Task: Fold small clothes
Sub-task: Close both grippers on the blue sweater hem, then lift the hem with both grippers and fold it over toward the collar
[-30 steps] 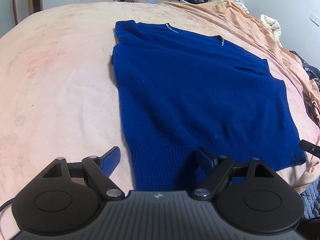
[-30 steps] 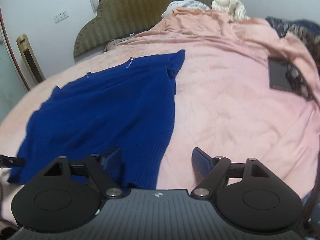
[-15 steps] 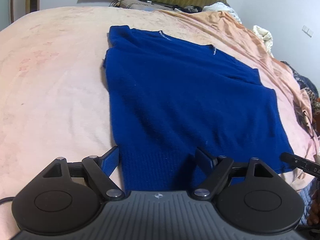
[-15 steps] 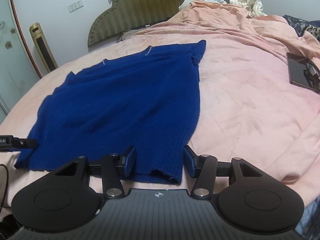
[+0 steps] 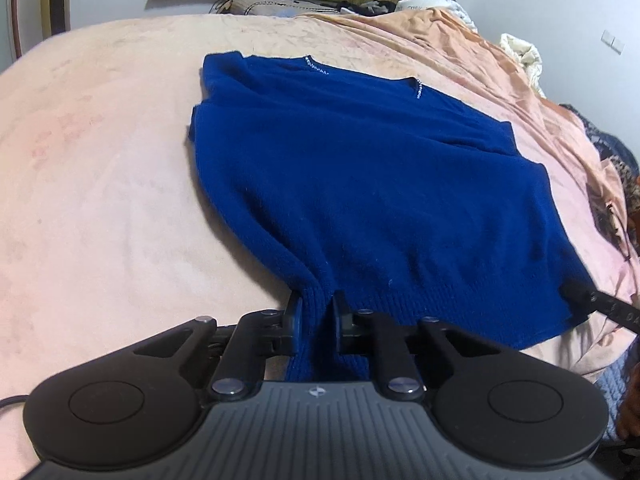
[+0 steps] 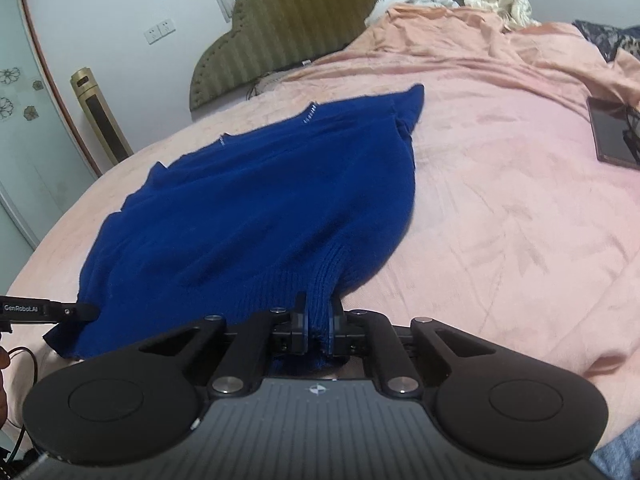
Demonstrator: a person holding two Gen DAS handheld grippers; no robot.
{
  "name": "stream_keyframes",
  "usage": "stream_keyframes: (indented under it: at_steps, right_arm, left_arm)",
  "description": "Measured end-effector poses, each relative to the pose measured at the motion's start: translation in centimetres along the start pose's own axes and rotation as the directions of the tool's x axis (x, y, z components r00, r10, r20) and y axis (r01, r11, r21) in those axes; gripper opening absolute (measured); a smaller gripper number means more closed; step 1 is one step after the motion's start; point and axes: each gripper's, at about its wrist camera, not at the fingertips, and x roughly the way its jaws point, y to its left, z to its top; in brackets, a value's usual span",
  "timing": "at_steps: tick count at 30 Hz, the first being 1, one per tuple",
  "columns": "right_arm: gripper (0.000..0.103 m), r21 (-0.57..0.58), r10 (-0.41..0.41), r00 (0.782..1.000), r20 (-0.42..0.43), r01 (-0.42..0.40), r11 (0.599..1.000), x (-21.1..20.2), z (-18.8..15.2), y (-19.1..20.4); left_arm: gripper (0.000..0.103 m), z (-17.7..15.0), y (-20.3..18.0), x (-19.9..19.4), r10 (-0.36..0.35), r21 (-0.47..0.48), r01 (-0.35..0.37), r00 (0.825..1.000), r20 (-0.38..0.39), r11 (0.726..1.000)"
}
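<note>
Blue sweater (image 5: 372, 184) spread on a pink-covered bed (image 5: 100, 200)
Left gripper (image 5: 317, 312) and right gripper (image 6: 317, 318) are closing, each pinching the ribbed hem; olive headboard (image 6: 304, 24), white walls behind

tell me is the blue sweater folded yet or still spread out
Spread, not folded: the blue sweater lies flat on the pink bedcover; only its hem corners bunch where the closing left gripper and right gripper pinch.

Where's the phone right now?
The phone shows only in the right wrist view, at the far right edge, lying on the pink blanket, well right of the sweater.
</note>
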Motion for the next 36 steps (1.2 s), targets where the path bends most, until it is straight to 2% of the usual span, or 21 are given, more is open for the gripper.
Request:
stream_keyframes:
  at_steps: [5, 9, 14, 21, 25, 30, 36]
  right_arm:
    - [0.011, -0.006, 0.012, 0.999, 0.037, -0.012, 1.000, -1.1, 0.9, 0.4]
    - [0.011, -0.014, 0.031, 0.997, 0.073, -0.030, 0.999, -2.4, 1.7, 0.9]
    - [0.011, -0.065, 0.031, 0.992, 0.119, -0.023, 0.998, -4.6, 2.3, 1.8]
    - [0.011, -0.102, 0.087, 0.987, 0.137, -0.074, 0.992, -8.1, 2.8, 2.2]
    - [0.011, -0.113, 0.136, 0.984, 0.117, -0.123, 0.986, -10.4, 3.1, 2.4]
    - [0.011, -0.123, 0.176, 0.982, 0.066, -0.167, 0.978, -12.0, 2.7, 2.8]
    - [0.011, -0.074, 0.213, 0.976, 0.053, -0.209, 0.975, -12.1, 2.9, 2.5]
  left_arm:
    - [0.014, 0.8, -2.2, -1.1, 0.084, 0.088, -0.085, 0.996, 0.020, 0.993]
    - [0.014, 1.3, -3.3, -2.6, 0.089, 0.124, -0.096, 0.994, 0.067, 0.988]
    - [0.014, 1.7, -3.0, -5.1, 0.059, 0.136, -0.076, 0.991, 0.122, 0.988]
    - [0.013, 1.7, -1.3, -9.2, -0.062, 0.140, 0.041, 0.987, 0.147, 0.989]
    - [0.013, 0.7, -1.4, -11.0, -0.080, 0.186, 0.056, 0.988, 0.128, 0.981]
    - [0.013, -0.3, -1.8, -10.9, -0.073, 0.225, 0.055, 0.995, 0.071, 0.973]
    - [0.013, 1.3, -1.0, -10.5, -0.114, 0.187, 0.101, 0.992, 0.062, 0.977]
